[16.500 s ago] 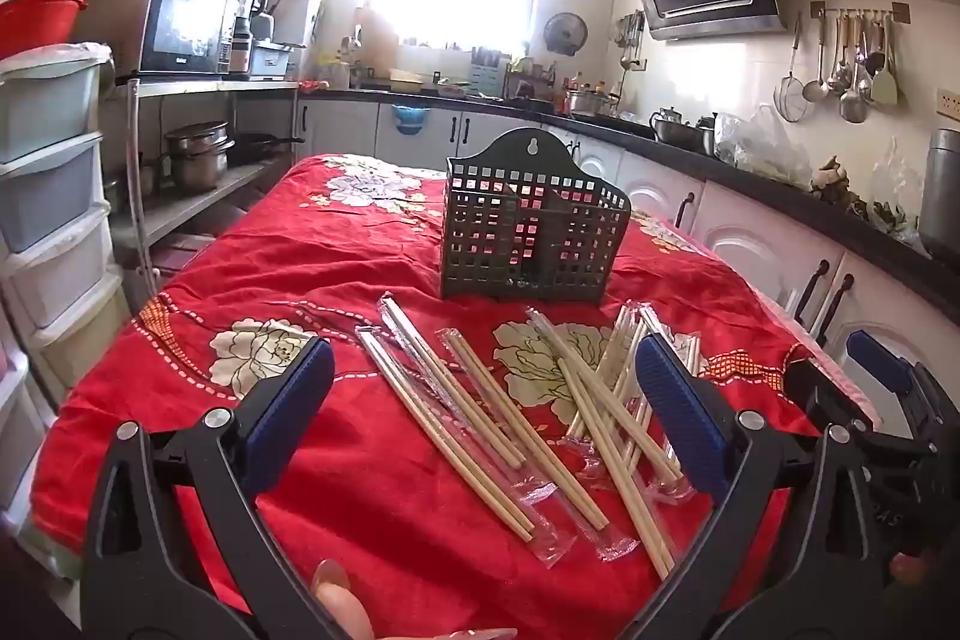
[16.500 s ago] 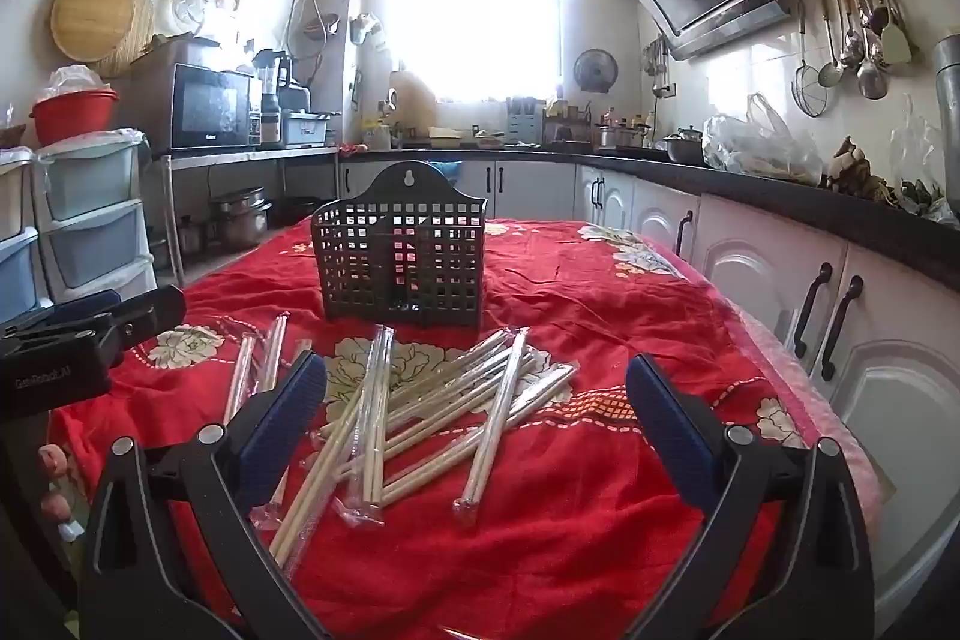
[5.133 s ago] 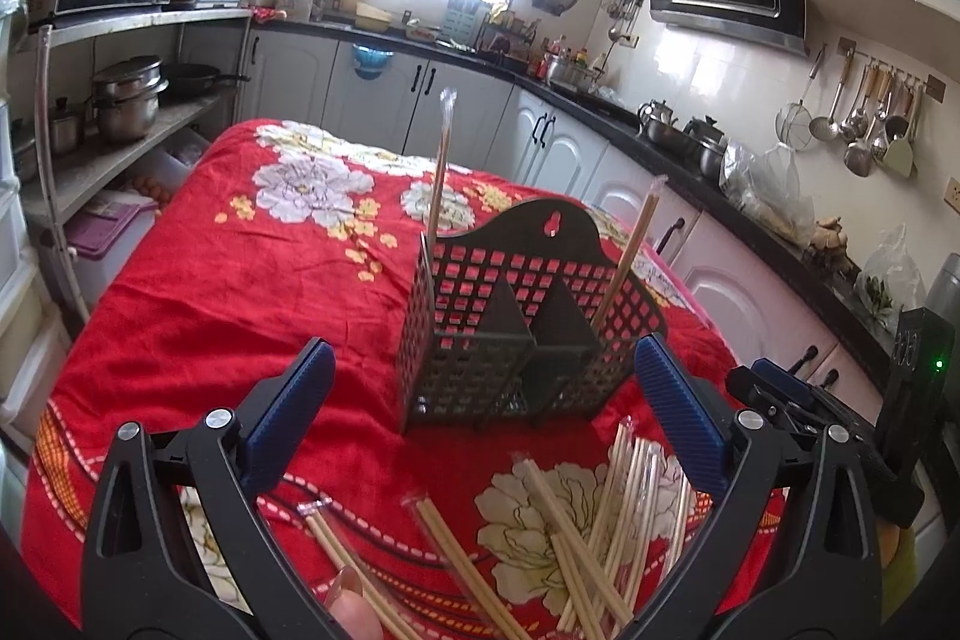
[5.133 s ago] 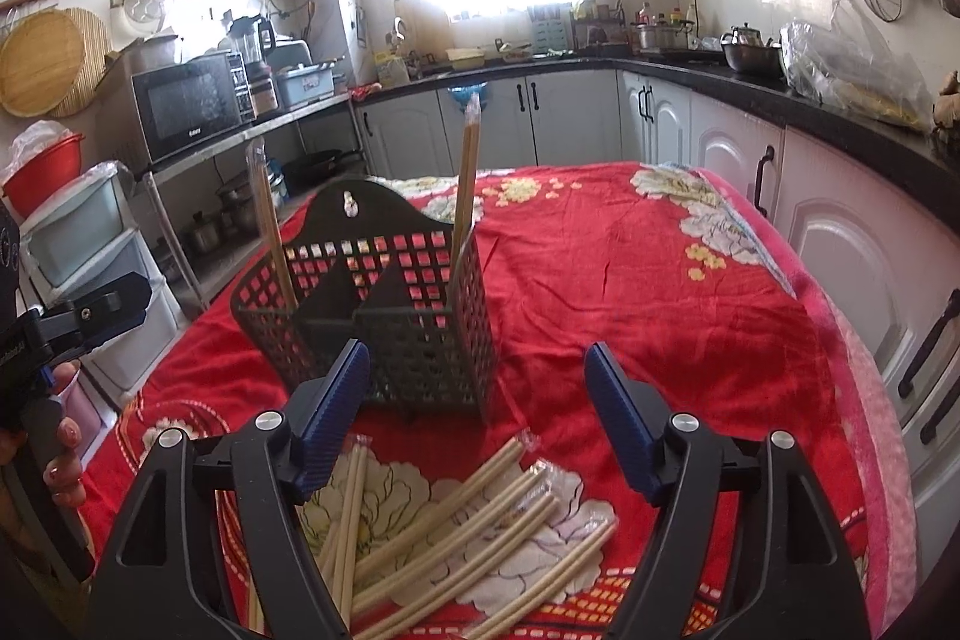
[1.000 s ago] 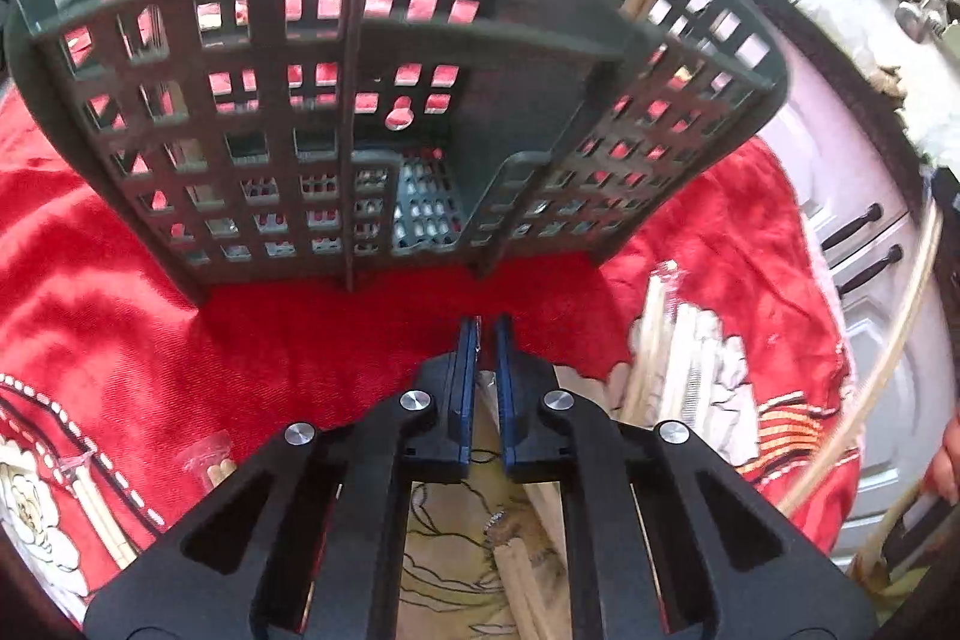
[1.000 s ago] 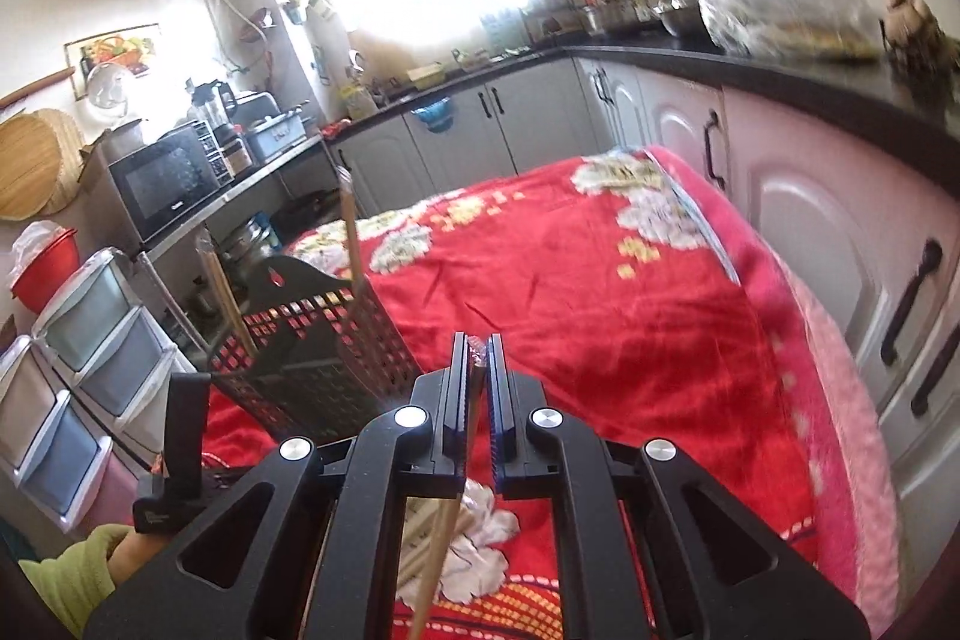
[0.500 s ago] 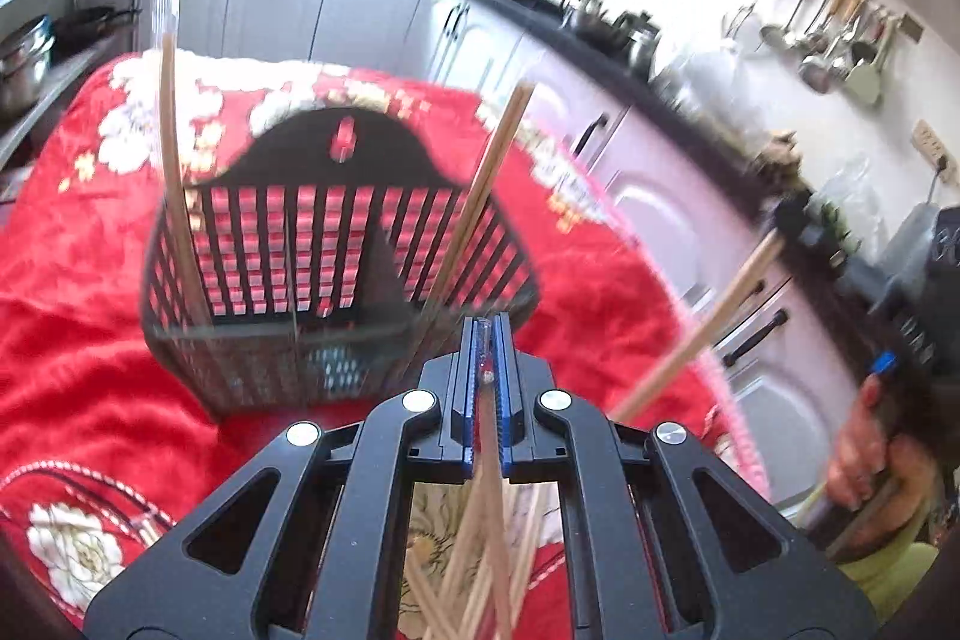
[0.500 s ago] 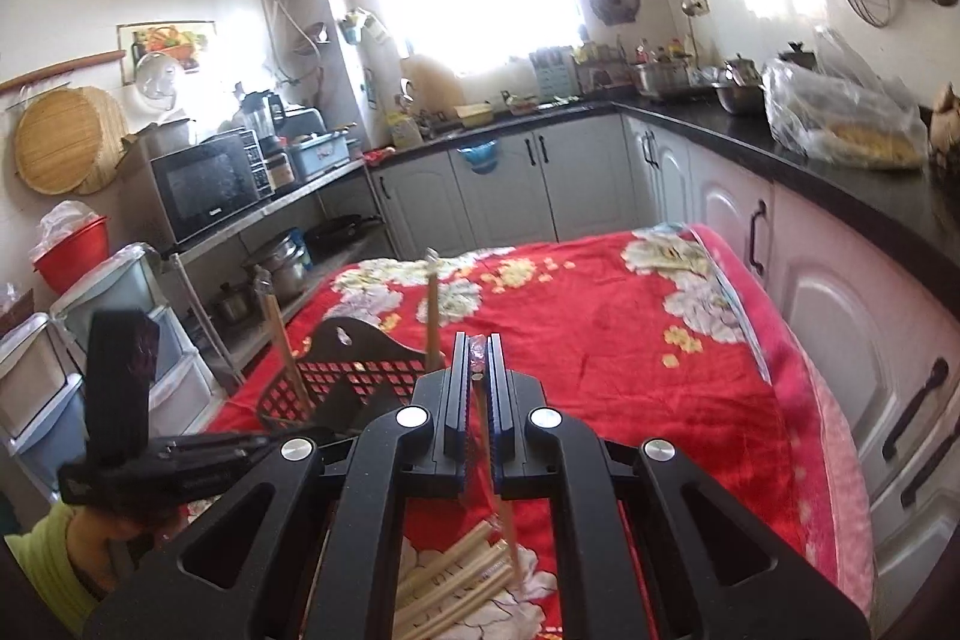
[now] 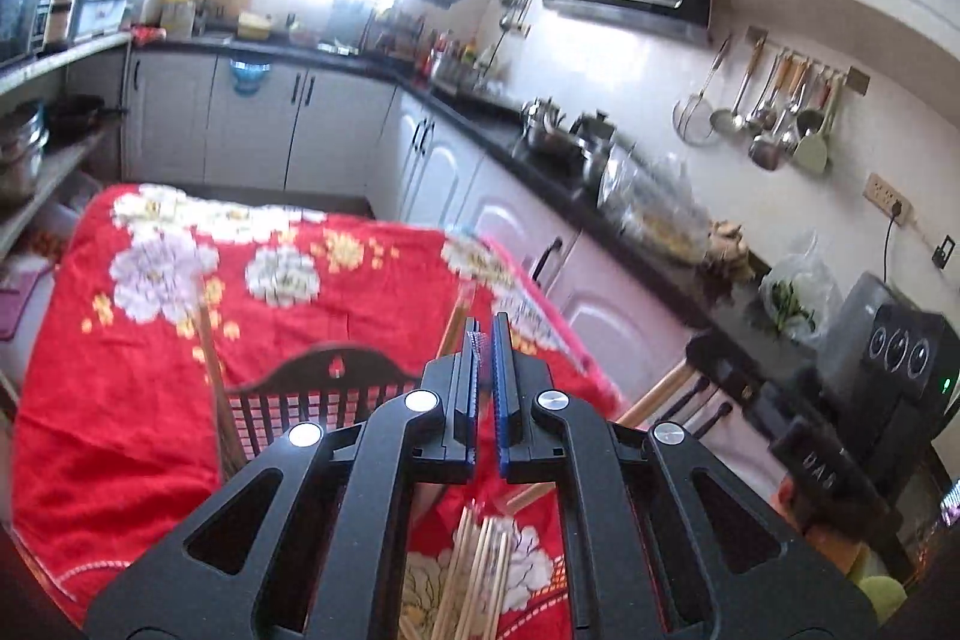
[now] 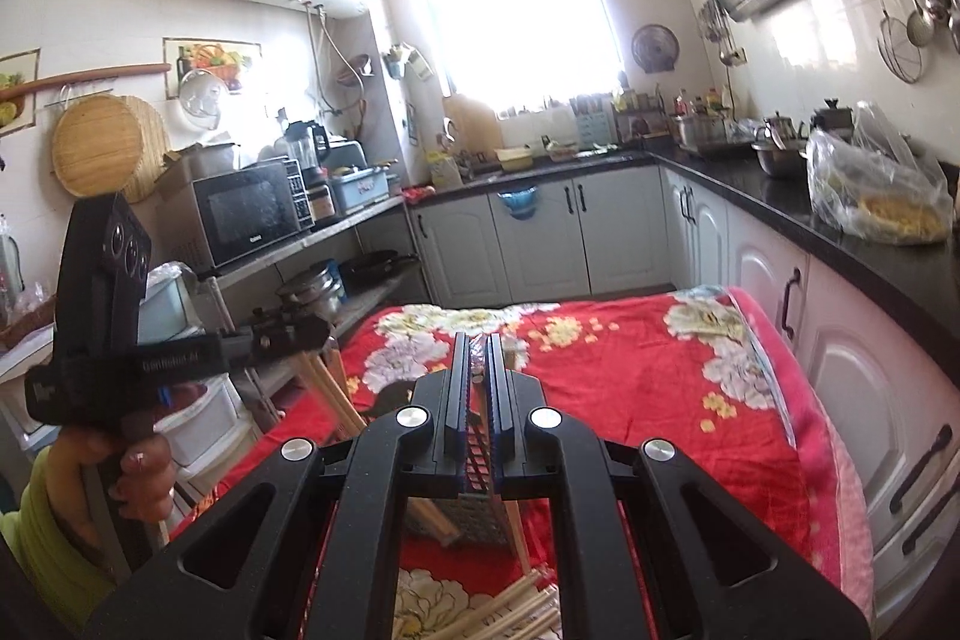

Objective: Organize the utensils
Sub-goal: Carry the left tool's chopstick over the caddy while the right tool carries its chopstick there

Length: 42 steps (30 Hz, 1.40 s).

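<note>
Above basket [image 9: 312, 388], left gripper [image 9: 485, 340] and right gripper [image 10: 478, 346] each pinch wrapped chopsticks [image 10: 477, 358]: light, stiff, slippery sleeve; hold near top.

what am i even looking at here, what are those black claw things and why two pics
There is no robot here. A person holds a two-finger clamp tool in each hand, and a fisheye camera on each tool looks along its fingers, so each picture is one tool's own view. The left gripper and right gripper are both shut, each on a wrapped pair of chopsticks. Below them is a table under a red flowered cloth, with a dark slotted utensil basket and more wrapped chopsticks lying loose. The right view also shows the hand holding the left tool.
</note>
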Motion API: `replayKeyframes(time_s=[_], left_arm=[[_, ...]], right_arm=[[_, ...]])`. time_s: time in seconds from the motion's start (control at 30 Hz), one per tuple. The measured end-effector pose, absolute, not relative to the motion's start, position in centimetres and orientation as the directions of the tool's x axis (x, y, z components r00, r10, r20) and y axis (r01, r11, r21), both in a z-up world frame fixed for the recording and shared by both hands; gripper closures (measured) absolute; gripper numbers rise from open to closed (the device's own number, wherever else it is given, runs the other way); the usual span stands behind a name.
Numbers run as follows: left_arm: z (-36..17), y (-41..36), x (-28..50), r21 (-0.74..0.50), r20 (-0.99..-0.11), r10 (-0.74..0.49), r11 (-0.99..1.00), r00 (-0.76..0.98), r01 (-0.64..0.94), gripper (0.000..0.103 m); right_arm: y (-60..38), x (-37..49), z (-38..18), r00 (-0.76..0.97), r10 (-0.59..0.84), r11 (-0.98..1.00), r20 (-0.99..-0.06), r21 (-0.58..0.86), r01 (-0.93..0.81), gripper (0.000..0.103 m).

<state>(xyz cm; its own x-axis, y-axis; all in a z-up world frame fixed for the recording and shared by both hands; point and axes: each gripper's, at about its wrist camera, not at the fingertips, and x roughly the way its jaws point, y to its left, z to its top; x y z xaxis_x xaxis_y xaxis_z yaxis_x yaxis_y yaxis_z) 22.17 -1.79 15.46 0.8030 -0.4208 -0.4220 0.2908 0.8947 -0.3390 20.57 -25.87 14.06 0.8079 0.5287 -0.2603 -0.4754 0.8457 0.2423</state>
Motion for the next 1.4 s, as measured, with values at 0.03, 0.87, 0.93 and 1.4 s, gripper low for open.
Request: replayKeyframes(time_s=[0.03, 0.87, 0.93, 1.4], left_arm=[[16.0, -1.7, 22.1, -0.338, -0.410, -0.419, 0.895, 0.810, 0.292, 0.102], [21.7, 0.2, 22.5, -0.283, -0.275, -0.341, 0.922, 0.899, 0.263, 0.103], [21.5, 0.5, 22.8, -0.295, -0.279, -0.341, 0.920, 0.898, 0.258, 0.103], [17.9, 1.3, 24.9, -0.350, -0.335, -0.360, 0.906, 0.871, 0.240, 0.103]], right_arm=[[-25.7, 20.6, 14.3, 0.808, 0.531, 0.844, -0.255, 0.241, -0.479, 0.098], [-22.2, 21.2, 20.3, 0.800, 0.588, 0.803, -0.120, 0.207, -0.559, 0.098], [-22.0, 21.4, 20.6, 0.800, 0.590, 0.801, -0.113, 0.203, -0.562, 0.098], [-20.5, 24.1, 20.9, 0.804, 0.588, 0.801, -0.088, 0.207, -0.563, 0.098]])
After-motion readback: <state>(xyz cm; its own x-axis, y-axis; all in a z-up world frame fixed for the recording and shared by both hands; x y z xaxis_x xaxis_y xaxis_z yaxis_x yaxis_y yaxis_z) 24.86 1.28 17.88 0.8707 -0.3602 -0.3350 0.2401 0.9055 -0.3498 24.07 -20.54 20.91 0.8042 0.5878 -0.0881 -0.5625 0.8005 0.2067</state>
